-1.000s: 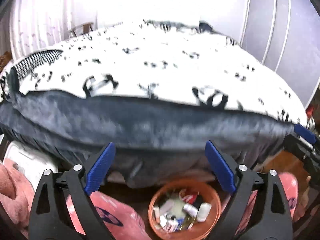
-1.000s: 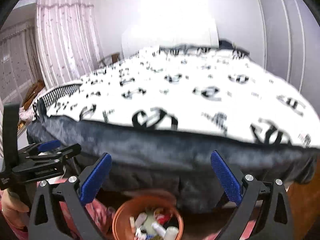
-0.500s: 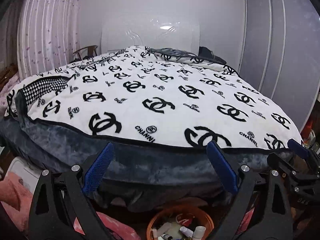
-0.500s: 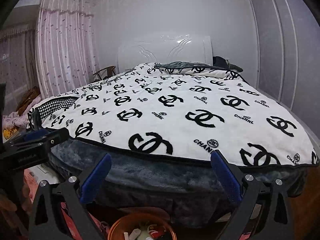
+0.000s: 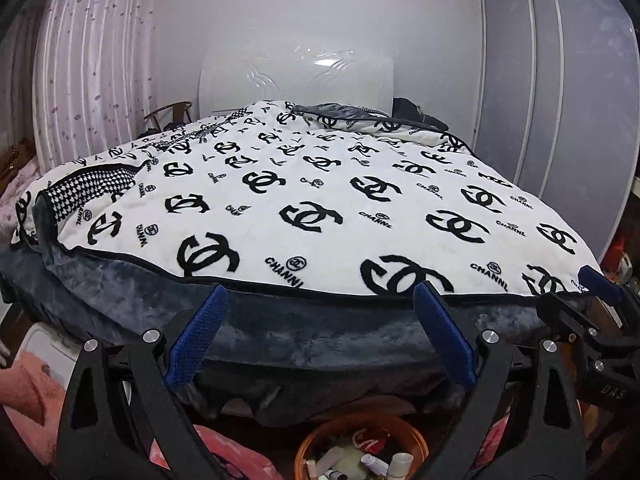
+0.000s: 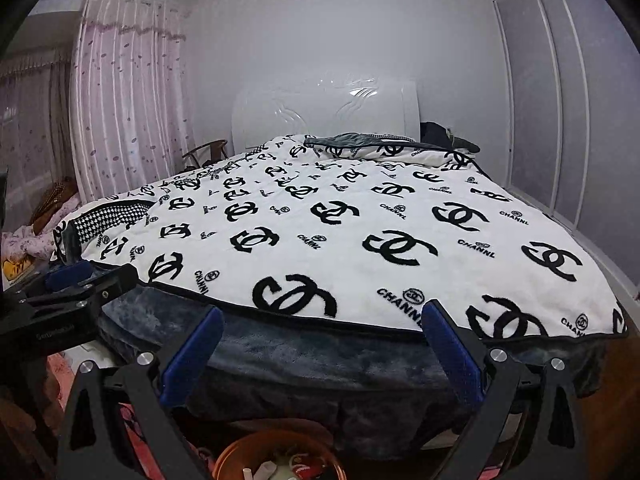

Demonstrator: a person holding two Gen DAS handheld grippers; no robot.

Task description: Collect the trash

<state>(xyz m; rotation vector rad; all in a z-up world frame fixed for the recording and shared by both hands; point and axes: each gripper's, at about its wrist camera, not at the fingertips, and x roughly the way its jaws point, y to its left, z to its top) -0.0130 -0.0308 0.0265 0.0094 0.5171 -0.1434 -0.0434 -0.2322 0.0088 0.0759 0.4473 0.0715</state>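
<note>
Trash (image 5: 372,458), small tubes and scraps, fills an orange bin (image 5: 320,438) on the floor at the foot of the bed (image 5: 320,216). The left tool (image 5: 320,354) and the right tool (image 6: 320,360) both hover above the bin, fingers spread wide, gripping nothing, pointed toward the bed.

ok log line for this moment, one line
left gripper: open, empty | right gripper: open, empty | bin: below, holds trash | bed: ahead, no trash seen on it
</note>
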